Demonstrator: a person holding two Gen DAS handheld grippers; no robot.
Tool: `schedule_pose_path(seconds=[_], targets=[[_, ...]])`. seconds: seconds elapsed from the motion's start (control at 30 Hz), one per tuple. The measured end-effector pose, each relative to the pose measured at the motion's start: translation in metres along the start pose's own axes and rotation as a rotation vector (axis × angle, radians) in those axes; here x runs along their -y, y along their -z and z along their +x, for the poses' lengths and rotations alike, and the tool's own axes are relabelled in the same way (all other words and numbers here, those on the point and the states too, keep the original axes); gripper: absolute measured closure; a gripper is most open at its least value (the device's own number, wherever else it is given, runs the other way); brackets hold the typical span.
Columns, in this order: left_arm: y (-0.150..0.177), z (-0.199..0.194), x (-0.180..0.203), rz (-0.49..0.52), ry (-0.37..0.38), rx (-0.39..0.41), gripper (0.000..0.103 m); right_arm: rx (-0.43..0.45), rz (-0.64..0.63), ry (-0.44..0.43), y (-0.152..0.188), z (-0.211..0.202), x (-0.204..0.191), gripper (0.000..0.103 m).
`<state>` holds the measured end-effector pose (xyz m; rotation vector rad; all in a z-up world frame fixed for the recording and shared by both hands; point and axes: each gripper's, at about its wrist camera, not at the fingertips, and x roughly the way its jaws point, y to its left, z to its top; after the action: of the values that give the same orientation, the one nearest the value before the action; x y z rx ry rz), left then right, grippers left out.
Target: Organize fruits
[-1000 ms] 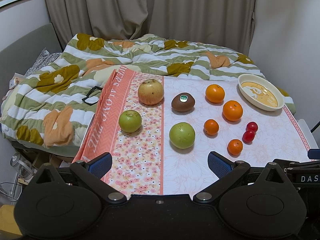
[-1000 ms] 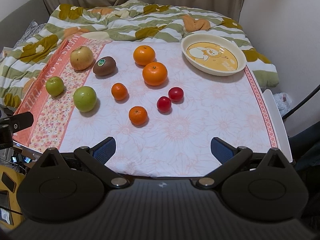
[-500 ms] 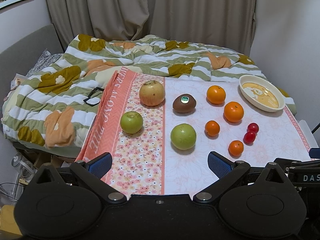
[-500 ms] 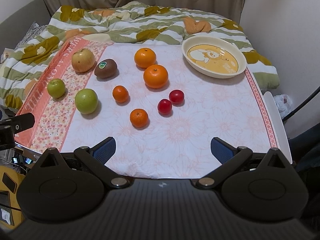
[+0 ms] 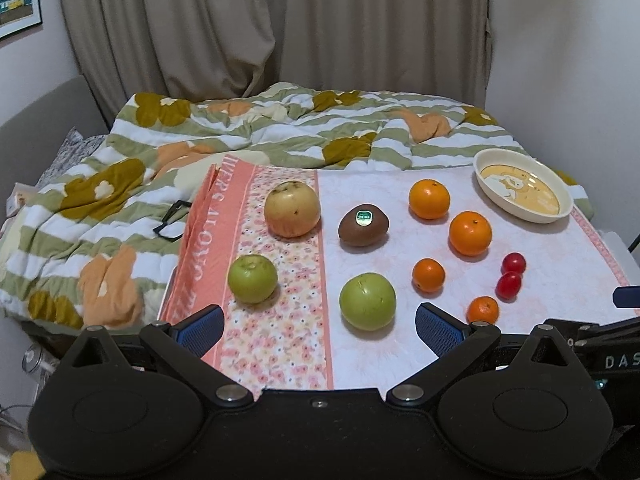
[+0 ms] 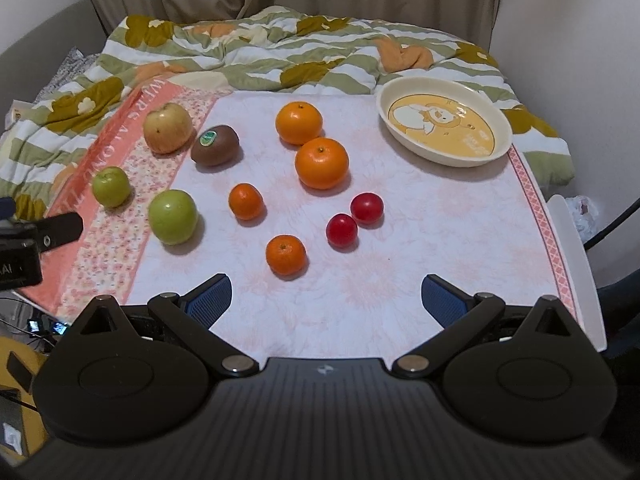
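Fruits all loose on desk (image 6: 400, 280); bowl (image 6: 445, 128) empty at 1 o'clock. Both sets of fingers released, gripping nothing. Right gripper (image 6: 326, 300) nearer: small orange (image 6: 285, 254) just ahead at 11 o'clock — likely first pick. Left gripper (image 5: 320, 326) faces green apple (image 5: 367, 301) at 12. Intended grouping unclear — desk's near edge is hidden.

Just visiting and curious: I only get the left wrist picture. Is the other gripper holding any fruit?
Observer: No. The right gripper is open and empty.
Operator: What fruit is closest in front of it?
Observer: A small orange on the cloth, a bit towards the gripper's left side.
Operator: Is there anything past the table's right edge?
Observer: Yes, a crumpled white bag shows just beyond that edge.
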<state>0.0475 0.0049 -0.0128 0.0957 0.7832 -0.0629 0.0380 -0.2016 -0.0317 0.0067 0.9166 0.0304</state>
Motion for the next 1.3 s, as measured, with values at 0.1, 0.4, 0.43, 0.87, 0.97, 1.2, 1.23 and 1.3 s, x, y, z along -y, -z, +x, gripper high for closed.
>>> schedule_pose_path(seconds=[0.1,0.4,0.43,0.87,0.97,1.2,1.23,1.3], targets=[[0.002,0.017,0.0,0.019,0.015,0.006,0.0,-0.001,-0.011,0.001,0.004,0.02,-0.003,0.0],[0.011,0.07,0.009,0.057,0.071,0.002,0.002,0.03,-0.054,-0.053,0.018,0.065,-0.011,0.0],[0.011,0.074,0.011,0.062,0.078,-0.001,0.002,0.029,-0.055,-0.058,0.019,0.069,-0.012,0.0],[0.007,0.124,0.024,0.053,0.127,-0.066,0.028,0.021,-0.075,-0.103,0.017,0.103,-0.018,0.013],[0.007,0.128,0.022,0.026,0.17,-0.079,0.042,0.024,-0.077,-0.103,0.015,0.104,-0.018,0.017],[0.009,0.123,0.023,0.018,0.174,-0.078,0.042,0.038,-0.101,-0.108,0.011,0.106,-0.022,0.031],[0.009,0.123,0.022,0.017,0.175,-0.079,0.042,0.04,-0.105,-0.11,0.01,0.107,-0.023,0.035],[0.011,0.121,0.022,0.017,0.172,-0.08,0.042,0.045,-0.11,-0.115,0.01,0.106,-0.024,0.049]])
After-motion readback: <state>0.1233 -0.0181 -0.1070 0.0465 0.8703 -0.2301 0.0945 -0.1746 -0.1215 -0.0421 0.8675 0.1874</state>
